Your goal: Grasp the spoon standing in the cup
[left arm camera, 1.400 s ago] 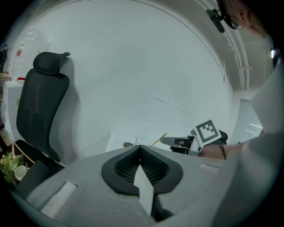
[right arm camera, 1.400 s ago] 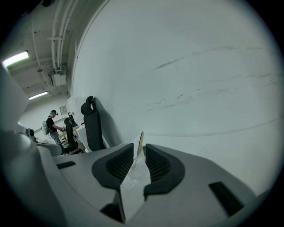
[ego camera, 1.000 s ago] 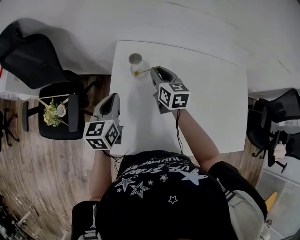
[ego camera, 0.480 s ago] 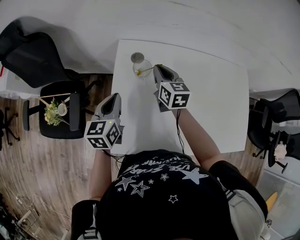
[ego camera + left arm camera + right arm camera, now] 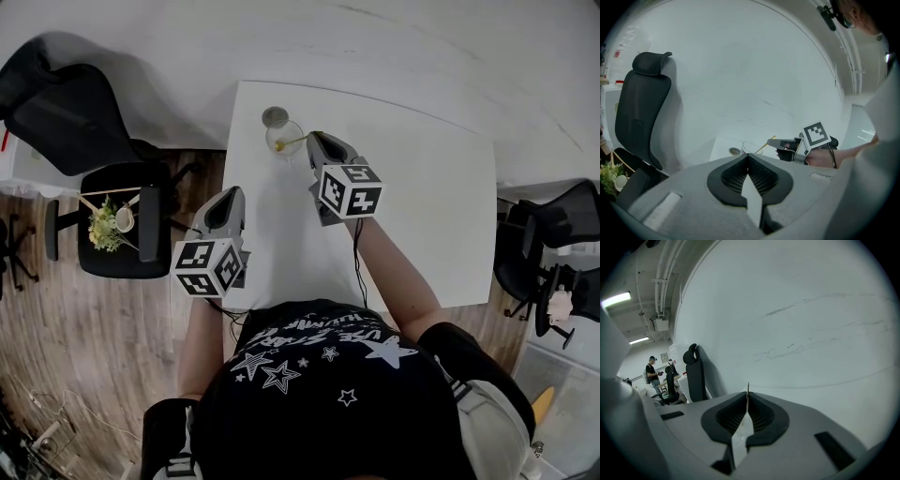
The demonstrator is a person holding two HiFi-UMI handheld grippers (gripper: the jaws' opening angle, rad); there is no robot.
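Observation:
A clear glass cup (image 5: 283, 139) stands near the far left corner of the white table (image 5: 422, 187). A gold spoon (image 5: 292, 142) leans out of it to the right. My right gripper (image 5: 311, 141) is at the upper end of the handle, shut on it. In the right gripper view the thin handle tip (image 5: 748, 387) sticks up between the shut jaws of the right gripper (image 5: 747, 398). My left gripper (image 5: 230, 193) hovers by the table's left edge, shut and holding nothing. The left gripper view, past the left gripper (image 5: 748, 157), shows the cup (image 5: 750, 149), the spoon (image 5: 765, 144) and the right gripper (image 5: 780, 143).
A small round grey disc (image 5: 274, 116) lies just behind the cup. Black office chairs (image 5: 66, 112) stand left of the table, one seat (image 5: 117, 225) holding a plant and a small cup. More chairs (image 5: 544, 253) stand at the right. A white wall (image 5: 797, 310) runs behind the table.

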